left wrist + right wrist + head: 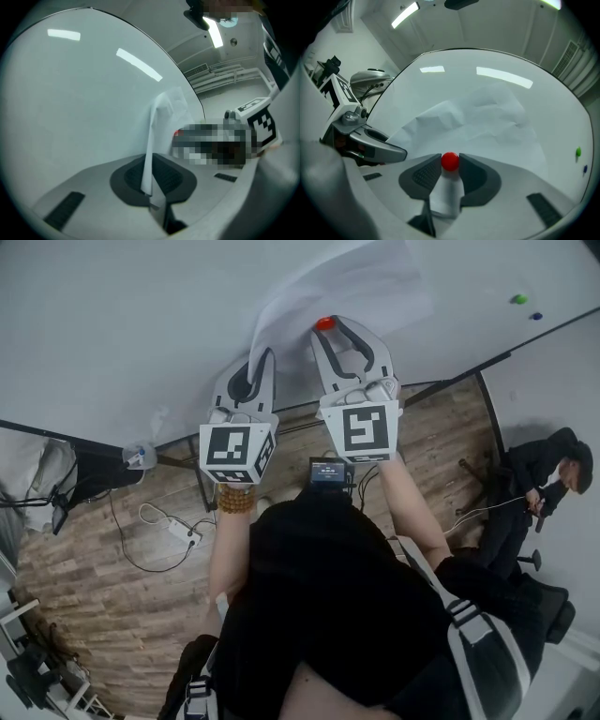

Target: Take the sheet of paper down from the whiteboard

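Sheet of paper (352,282) half-freed on whiteboard (112,334): lower corner curled away and pinched flat in clenched left gripper (255,360), rest pinned under red magnet (324,323), itself clamped between pads of right gripper (337,326). Apparently left to do: pulling magnet off, lifting sheet clear.

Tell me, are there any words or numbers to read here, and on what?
No words or numbers can be read anywhere.
The marker cubes show only black-and-white square patterns, not letters.
The sheet of paper looks blank.
The small screen by the person's chest is too small to read.
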Motion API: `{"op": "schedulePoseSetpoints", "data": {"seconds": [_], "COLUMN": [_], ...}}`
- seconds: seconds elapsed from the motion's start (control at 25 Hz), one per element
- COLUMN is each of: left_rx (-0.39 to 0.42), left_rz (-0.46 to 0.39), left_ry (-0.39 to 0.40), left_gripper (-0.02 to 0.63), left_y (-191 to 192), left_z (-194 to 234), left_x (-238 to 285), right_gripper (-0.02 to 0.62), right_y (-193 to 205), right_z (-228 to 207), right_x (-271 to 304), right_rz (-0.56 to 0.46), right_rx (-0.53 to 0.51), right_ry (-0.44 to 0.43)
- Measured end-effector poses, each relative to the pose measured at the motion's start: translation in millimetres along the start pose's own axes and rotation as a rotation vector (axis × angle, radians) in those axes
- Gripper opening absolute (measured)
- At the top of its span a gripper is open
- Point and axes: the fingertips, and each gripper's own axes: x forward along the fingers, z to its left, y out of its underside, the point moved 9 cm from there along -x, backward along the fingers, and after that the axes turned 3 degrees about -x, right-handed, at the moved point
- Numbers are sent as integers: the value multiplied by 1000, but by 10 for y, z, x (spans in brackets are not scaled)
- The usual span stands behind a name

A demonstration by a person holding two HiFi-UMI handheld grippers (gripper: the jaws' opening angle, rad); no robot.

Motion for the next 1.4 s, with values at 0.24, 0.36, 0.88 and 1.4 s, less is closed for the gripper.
{"op": "schedulePoseSetpoints", "data": {"seconds": [0.24,0.36,0.88,1.4], "left_rx": [-11,-20,-31,-43], "left_rz": [1,3,-1,3], "left_ry": [-2,-8,-13,-7], "left_gripper": [17,17,17,14], "left_y": [-24,-23,20,18], "left_z": [-4,2,6,37], "left_x": [-16,-3,17,41], "right_gripper": [112,112,110,109], "right_y": [-26,-21,-1,-27], "right_z": [-3,-11,-7,27], "right_x": [-12,5,18,-10], "right_rz": [1,2,11,3], "right_rx": [13,19,11,5], "right_ry": [-2,-8,-13,-13]}}
